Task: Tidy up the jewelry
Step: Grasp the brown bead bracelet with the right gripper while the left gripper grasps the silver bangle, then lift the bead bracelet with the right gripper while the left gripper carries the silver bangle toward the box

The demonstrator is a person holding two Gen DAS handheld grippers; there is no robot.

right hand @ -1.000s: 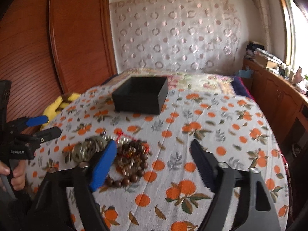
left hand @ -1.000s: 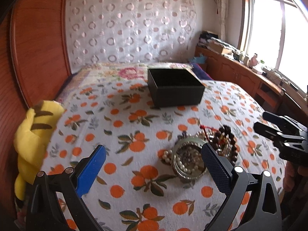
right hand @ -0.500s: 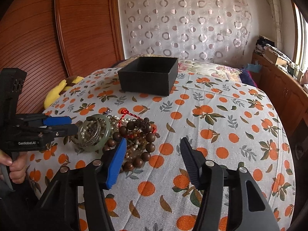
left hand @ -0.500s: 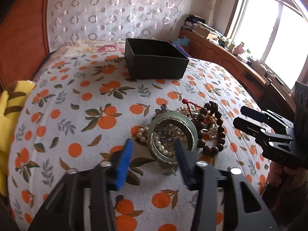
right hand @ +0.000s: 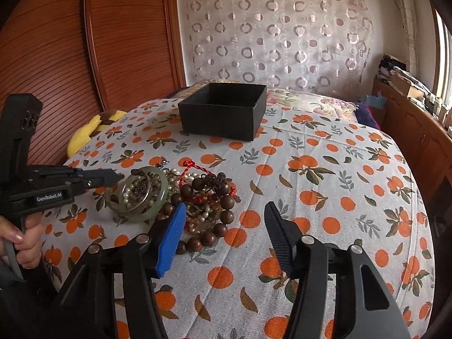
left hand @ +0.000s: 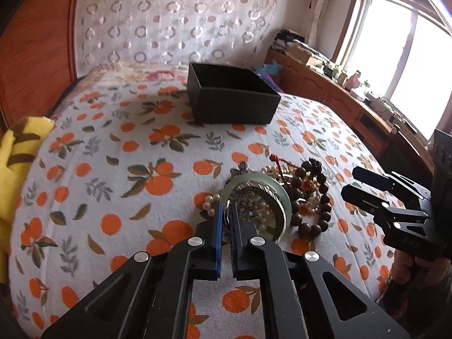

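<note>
A heap of jewelry lies on the orange-print cloth: a pale green bangle, a silver bangle and pearls inside it, and brown wooden bead bracelets with a red cord. My left gripper is shut on the near rim of the bangles, gripping the silver bangle. My right gripper is open, just right of the wooden beads. An open black box stands farther back.
A yellow plush lies at the bed's left edge. A wooden wardrobe stands left, a cluttered wooden counter and window right.
My left gripper moved forward to the bangles and closed from wide open to shut on their near rim. My right gripper came closer to the wooden beads and stayed open.
</note>
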